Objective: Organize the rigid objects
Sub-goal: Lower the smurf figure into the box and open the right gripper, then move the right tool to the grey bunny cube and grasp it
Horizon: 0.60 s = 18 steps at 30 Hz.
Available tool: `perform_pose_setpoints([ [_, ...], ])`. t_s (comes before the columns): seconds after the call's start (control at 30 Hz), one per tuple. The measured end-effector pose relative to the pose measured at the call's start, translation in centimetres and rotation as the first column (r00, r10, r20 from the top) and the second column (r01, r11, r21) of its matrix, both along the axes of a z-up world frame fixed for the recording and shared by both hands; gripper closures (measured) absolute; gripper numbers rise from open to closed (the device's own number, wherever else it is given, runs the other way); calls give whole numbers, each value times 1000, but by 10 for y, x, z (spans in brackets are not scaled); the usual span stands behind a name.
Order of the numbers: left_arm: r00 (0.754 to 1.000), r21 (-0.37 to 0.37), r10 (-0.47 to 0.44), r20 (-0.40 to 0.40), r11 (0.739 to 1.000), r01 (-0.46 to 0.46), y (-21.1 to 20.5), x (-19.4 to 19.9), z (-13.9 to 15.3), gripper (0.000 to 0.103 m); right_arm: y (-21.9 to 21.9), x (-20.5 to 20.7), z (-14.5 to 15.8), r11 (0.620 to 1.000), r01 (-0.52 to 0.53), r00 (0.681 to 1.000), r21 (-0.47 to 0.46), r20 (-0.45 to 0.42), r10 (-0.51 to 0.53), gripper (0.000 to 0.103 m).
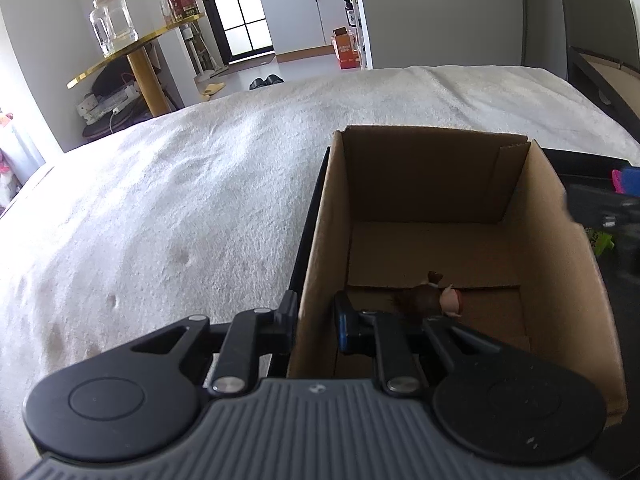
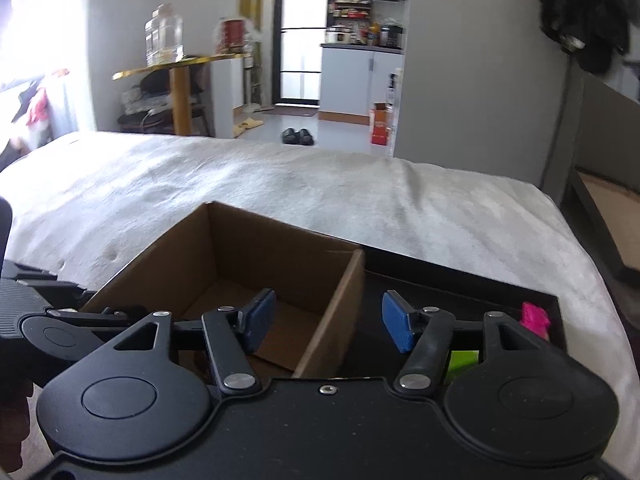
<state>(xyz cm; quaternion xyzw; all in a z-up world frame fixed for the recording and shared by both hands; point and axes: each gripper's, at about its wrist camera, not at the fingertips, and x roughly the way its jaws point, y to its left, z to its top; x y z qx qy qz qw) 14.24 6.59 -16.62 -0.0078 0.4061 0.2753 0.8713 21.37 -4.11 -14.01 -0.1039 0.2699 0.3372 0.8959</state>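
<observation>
A: Largest item first?
B: White blanket (image 1: 168, 216), spread over the bed, filling the left and far part of both views.

A: Next in size?
B: Black tray (image 2: 460, 280), resting on the blanket at the near right. Far edge and right corner exposed in the right wrist view.

A: Then?
B: Cardboard box (image 1: 436, 176), open-topped, standing in the left part of the tray. Same box (image 2: 256, 240) visible at left centre from the right wrist.

A: Contents of the box?
B: One small figurine (image 1: 432, 300) with dark brown hair, lying on the box floor near the near wall, just beyond the inner finger of the left gripper.

A: Left gripper status?
B: Left gripper (image 1: 316, 320) clamped on the left wall of the box: one finger outside the wall, one inside, cardboard pinched between.

A: Right gripper status?
B: Right gripper (image 2: 328, 320) spread wide, holding nothing. Left blue pad (image 2: 260, 316) above the box interior, right pad over the tray, right wall of the box below the gap, not touched.

A: Smaller loose items?
B: Pink object (image 2: 534, 318) at the far right of the tray. Green object (image 2: 464, 362) nearer, partly hidden behind the right finger. Shapes of both too hidden to identify.
</observation>
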Motion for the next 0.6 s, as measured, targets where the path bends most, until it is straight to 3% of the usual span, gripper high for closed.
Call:
perform_pose_setpoints([
  [0.2,1000,30,9,-9,1000,-9,-7,2,4,84,-36,13,-1,995,92,996,27,-25,-91,39],
  [0.23,1000,33,14,-7,999,-13,-7,3,5,80,-40,14,-2,995,101,995,24,-25,-100,38],
  [0.37,1000,51,9,-10,999,-8,-12,6,10,75,-57,25,-8,987,156,986,22,-54,-155,25],
  [0.5,999,54,17,-27,998,-15,-14,11,10,56,-67,30,-18,984,179,982,1,-62,-179,21],
  [0.6,999,72,15,-46,997,-12,-18,15,8,50,-74,33,-25,983,185,980,-6,-78,-185,20],
])
